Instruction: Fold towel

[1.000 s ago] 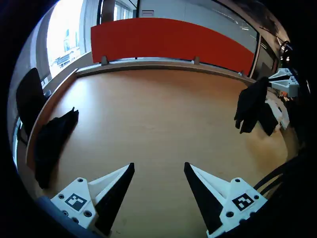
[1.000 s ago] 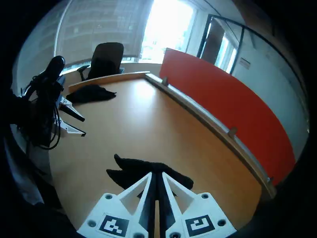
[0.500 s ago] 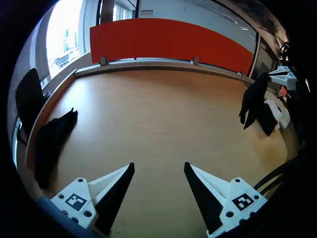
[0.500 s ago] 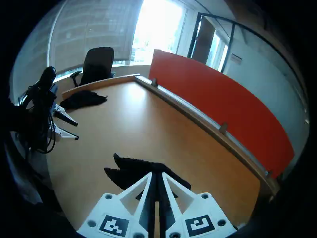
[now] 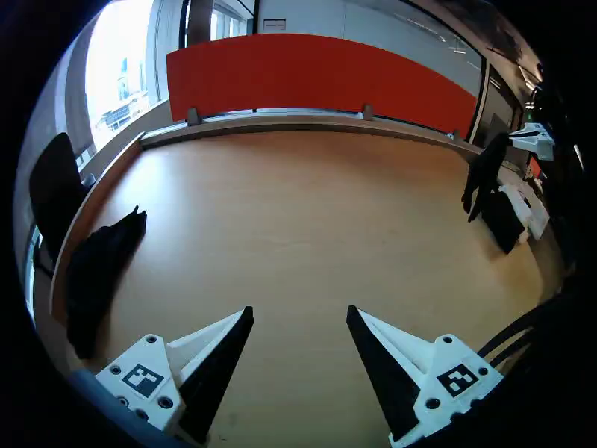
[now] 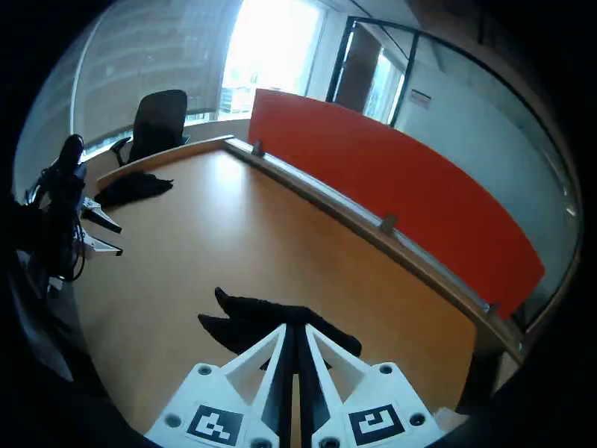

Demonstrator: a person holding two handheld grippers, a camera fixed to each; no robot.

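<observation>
Holding nothing, the left gripper (image 5: 299,309) is shown with its jaws spread wide above the light-brown wooden table (image 5: 298,216). Bare tabletop is visible in the gap between its two white, black-edged fingers.

In the right gripper view, the right gripper (image 6: 297,328) is shown with its jaws drawn almost together, leaving only a narrow slit. The black fabric towel (image 6: 254,321) is pinched between both fingers at the tips. Beyond the tips the towel is bunched and crumpled, and two pointed corners project to the left.

In the left gripper view, the right gripper (image 5: 531,139) is located at the far right end of the table. The towel (image 5: 483,170) is suspended from it as a narrow, limp bundle, raised off the tabletop. Whether its lower end touches the dark item below it cannot be determined.

A second black cloth (image 5: 98,278) is laid in a loose heap near the table's left edge, well apart from the towel. In the right gripper view this cloth (image 6: 133,187) lies just beyond the left gripper (image 6: 119,243).

Farther off, a black office chair (image 6: 159,119) is placed behind the table. A long red divider panel (image 5: 321,75) is mounted upright along the far table edge, with bright windows (image 6: 272,45) behind it.
</observation>
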